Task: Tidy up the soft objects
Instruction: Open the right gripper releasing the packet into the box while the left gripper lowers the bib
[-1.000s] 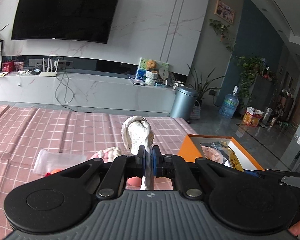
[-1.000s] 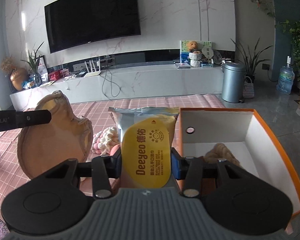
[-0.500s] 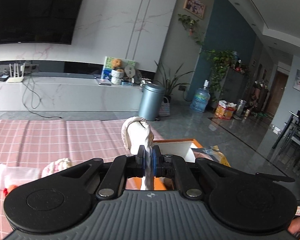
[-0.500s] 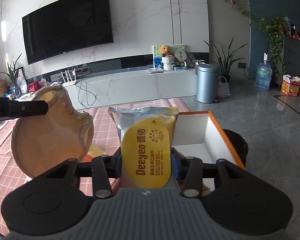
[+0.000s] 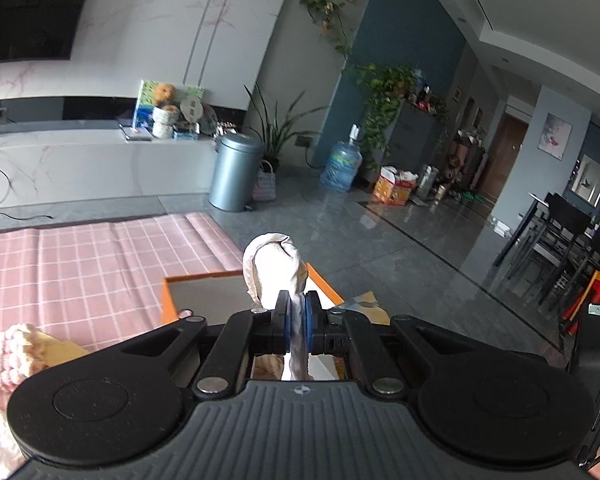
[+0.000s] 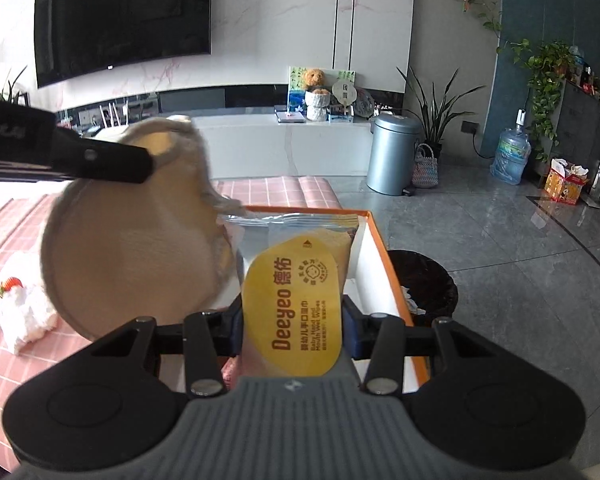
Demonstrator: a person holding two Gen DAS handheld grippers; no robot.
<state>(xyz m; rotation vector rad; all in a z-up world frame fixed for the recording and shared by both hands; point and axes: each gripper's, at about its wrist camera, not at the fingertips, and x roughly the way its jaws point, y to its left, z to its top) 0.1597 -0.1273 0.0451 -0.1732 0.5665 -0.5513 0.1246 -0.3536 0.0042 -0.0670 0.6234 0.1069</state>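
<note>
Clamping a thin beige cloth pad between its blue pads, my left hand-held gripper has its jaws pressed nearly together, the pad standing up edge-on above them. In the right wrist view that same pad shows its broad round face and hangs over the near left corner of the orange box. My right hand-held gripper is closed on a pack of Deeyeo wet wipes, gripped at its two sides with the yellow label facing the camera, held upright just above the box's white interior.

The box sits at the right end of the counter, which is covered with a pink checked cloth. From the left wrist view, the box's orange rim lies directly under the gripper's fingers. A pink and cream knitted piece lies on the cloth to the left of the box, and farther left a white fluffy item with a strawberry on it rests on the cloth.

Beyond the counter's right edge a black waste bin stands on the grey tiled floor, just beside the box. Farther back, a grey pedal bin stands by the white TV bench.
</note>
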